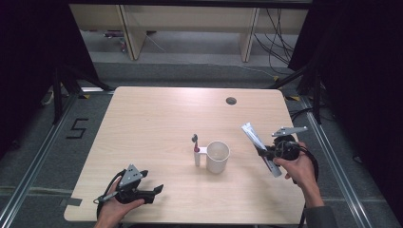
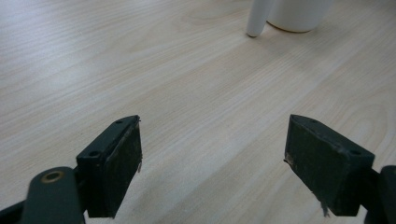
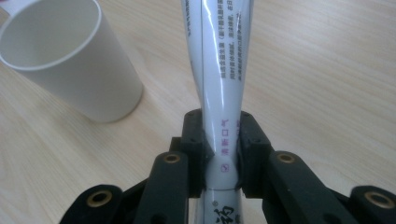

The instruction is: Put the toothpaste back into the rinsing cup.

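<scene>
A pale wooden table point(image 1: 157, 123) is seen from above, with a person's two forearms coming in from the near edge, each hand carrying a black two-jaw gripper.

The right gripper point(image 3: 220, 140) is clamped on a white plastic toothpaste tube with printed lettering point(image 3: 219, 60). Its two pads pinch the tube near the middle, and the tube visibly narrows there, so the body is soft and gives under pressure. It looks light and glossy, so it is likely somewhat slippery. Judged from this, a firm hold on the flatter middle or toward the crimped end would steady it best, while a harder squeeze could push paste toward the cap.

In the high view the tube point(image 1: 260, 148) is held off the table at the right side, slanted, its flat crimped end pointing up and away. The right hand point(image 1: 298, 166) is raised with the wrist bent inward, toward a white cylindrical plastic cup point(image 1: 217, 156) standing upright near the table's middle. The cup appears hollow and light, easy to tip. A toothbrush with a white handle point(image 1: 196, 151) stands just beside the cup, in a holder joined to its side.

The left gripper point(image 1: 149, 192) rests low near the front left edge, cradled in the left hand point(image 1: 114, 211). Its jaws stand wide apart with nothing between them, only bare wood ahead.
</scene>
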A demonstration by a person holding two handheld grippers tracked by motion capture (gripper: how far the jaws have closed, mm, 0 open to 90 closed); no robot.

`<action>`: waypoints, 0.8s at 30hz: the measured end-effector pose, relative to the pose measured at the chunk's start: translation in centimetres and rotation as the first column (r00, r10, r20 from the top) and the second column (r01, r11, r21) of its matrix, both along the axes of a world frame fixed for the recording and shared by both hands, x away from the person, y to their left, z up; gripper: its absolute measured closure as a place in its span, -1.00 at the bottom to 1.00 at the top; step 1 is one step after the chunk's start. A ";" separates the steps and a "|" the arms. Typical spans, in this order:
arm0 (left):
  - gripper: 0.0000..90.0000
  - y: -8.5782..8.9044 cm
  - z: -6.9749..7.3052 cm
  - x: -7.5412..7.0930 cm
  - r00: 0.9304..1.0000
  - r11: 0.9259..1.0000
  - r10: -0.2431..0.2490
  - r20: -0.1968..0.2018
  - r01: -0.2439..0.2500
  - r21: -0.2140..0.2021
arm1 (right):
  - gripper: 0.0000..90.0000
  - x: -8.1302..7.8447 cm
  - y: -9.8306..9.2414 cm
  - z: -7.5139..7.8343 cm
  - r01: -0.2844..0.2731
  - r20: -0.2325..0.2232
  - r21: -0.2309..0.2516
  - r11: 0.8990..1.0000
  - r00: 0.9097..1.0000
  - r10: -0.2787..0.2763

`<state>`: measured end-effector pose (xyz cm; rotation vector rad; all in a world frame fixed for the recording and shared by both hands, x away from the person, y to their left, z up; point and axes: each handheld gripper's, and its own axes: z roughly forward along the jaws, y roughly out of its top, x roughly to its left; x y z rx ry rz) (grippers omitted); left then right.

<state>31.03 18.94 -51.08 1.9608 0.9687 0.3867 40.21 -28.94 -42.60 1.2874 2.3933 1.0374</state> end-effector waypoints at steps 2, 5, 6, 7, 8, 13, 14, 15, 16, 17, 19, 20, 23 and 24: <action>-0.59 0.0 0.0 0.0 1.000 1.000 -0.001 0.002 0.001 0.002 | 0.70 0.0 0.2 0.3 0.002 0.020 0.019 1.000 1.000 -0.003; -0.59 0.0 0.0 0.0 1.000 1.000 0.001 0.000 -0.001 -0.002 | 0.70 0.3 0.4 0.6 -0.021 0.019 0.041 0.999 1.000 0.021; -0.59 0.0 0.0 0.0 1.000 1.000 0.000 -0.001 0.000 -0.001 | 0.70 0.3 0.5 0.7 -0.017 0.027 0.046 0.999 1.000 0.016; -0.59 0.0 0.0 0.0 1.000 1.000 -0.002 -0.001 0.002 -0.002 | 0.70 0.5 0.7 0.6 -0.012 0.052 0.060 0.998 0.999 0.009; -0.59 0.0 0.0 0.1 1.000 1.000 -0.006 0.003 0.006 -0.001 | 0.70 0.5 0.8 0.8 -0.017 0.061 0.061 0.998 0.998 0.013; -0.59 0.0 0.0 0.1 1.000 1.000 -0.002 -0.003 0.002 -0.001 | 0.70 0.8 1.6 1.9 -0.034 0.106 0.116 0.993 0.994 0.021; -0.59 -0.1 0.0 0.1 1.000 1.000 -0.001 -0.001 0.001 -0.005 | 0.70 0.8 1.8 2.2 -0.022 0.126 0.119 0.993 0.992 0.007; -0.59 0.0 0.0 0.1 1.000 1.000 -0.005 -0.003 0.005 0.005 | 0.70 0.9 2.0 2.5 -0.040 0.130 0.129 0.991 0.991 0.023; -0.59 0.0 0.0 0.1 1.000 1.000 -0.005 -0.003 0.005 0.005 | 0.70 0.9 2.3 2.6 -0.038 0.131 0.154 0.987 0.991 0.017; -0.59 -0.1 0.0 0.1 1.000 1.000 -0.003 -0.003 0.003 -0.004 | 0.70 1.0 2.6 2.8 -0.034 0.135 0.167 0.985 0.991 0.012; -0.59 -0.1 0.0 0.1 1.000 1.000 -0.006 -0.001 0.006 0.001 | 0.70 1.1 3.3 3.2 -0.049 0.163 0.173 0.984 0.987 0.020; -0.59 0.0 0.0 0.1 1.000 1.000 -0.007 -0.001 0.007 0.003 | 0.70 1.2 3.5 3.3 -0.060 0.178 0.171 0.983 0.984 0.029; -0.59 -0.1 0.0 0.1 1.000 1.000 -0.003 -0.003 0.003 -0.003 | 0.70 1.4 4.2 3.6 -0.077 0.222 0.181 0.980 0.974 0.035; -0.59 -0.1 0.0 0.1 1.000 1.000 -0.002 -0.002 0.002 -0.004 | 0.70 1.3 4.7 3.8 -0.077 0.199 0.210 0.975 0.979 0.034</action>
